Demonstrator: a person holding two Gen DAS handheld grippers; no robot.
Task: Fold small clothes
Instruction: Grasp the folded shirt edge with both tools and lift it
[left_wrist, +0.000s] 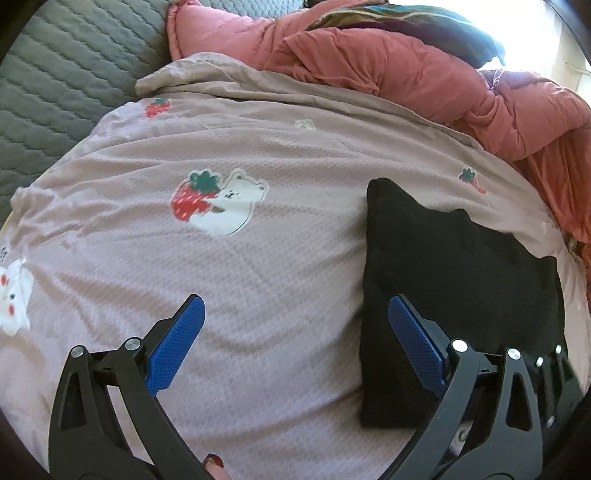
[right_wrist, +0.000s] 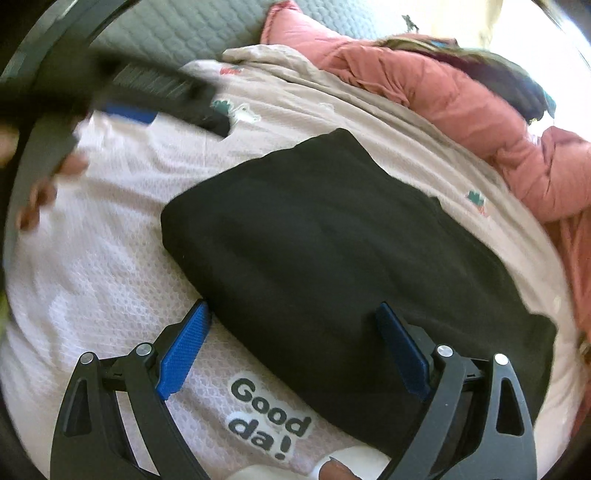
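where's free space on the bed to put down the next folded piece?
Free: the pink sheet between the strawberry-bear print and the black garment, running to the grey quilt on the left. Both open grippers, left and right, hold nothing. Crowded: the red duvet bunched along the far and right edges, right behind the garment.

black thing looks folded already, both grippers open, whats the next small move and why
Probably lower the right gripper and close on the near edge of the black garment. It lies as a compact folded block on the pink bedspread, its near edge between the open jaws, nothing held. The left gripper is open over bare bedspread beside it, so the right is better placed.
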